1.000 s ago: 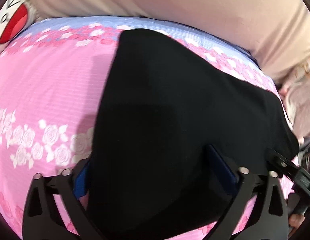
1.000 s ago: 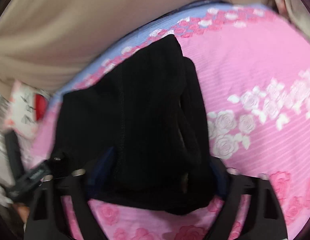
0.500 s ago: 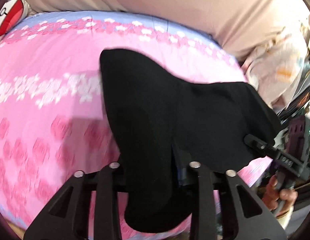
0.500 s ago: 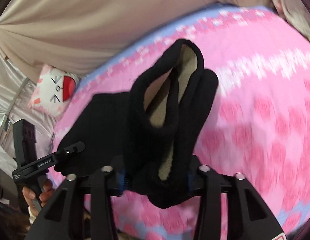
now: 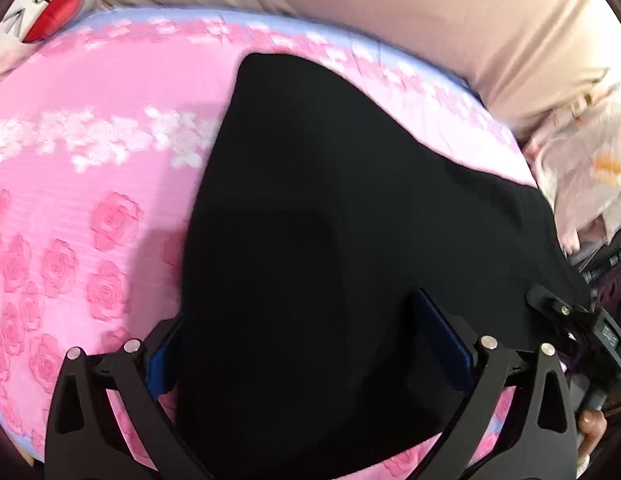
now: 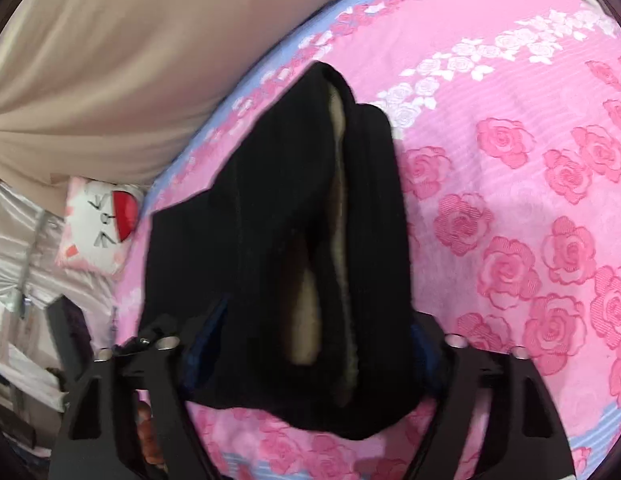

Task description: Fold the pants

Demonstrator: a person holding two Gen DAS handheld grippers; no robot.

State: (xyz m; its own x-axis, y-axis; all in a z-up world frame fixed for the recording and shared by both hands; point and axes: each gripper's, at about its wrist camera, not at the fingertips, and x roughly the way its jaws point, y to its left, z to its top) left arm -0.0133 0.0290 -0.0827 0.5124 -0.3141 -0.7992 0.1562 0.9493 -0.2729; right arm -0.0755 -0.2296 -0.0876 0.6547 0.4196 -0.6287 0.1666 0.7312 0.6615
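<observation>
Lying on the pink rose-print bedsheet, the black pants sit folded into a bundle, one end reaching toward the sheet's blue far border, the other end under both grippers. Landmark = the pants.

Left gripper: jaws opening, spread wide, blue pads on either side of the pants' near end; cloth lies between them, and no pinch shows. Right gripper: jaws opening too, standing on both sides of the thick folded edge, where a pale fleecy lining shows between the black layers. Whether its pads press the fabric or only flank it, cannot tell; dark cloth hides the contact.

In the left wrist view, the right gripper's finger tip sits at the right edge of the pants, with part of a hand below it. In the right wrist view, the left gripper's tip sits at the pants' left near corner.

Beyond the pants: a beige curtain. Left of the pants, off the sheet's far corner: a white cushion with a red mouth print. Right of the pants, past the sheet edge: pale crumpled fabric. Both views blurred.
</observation>
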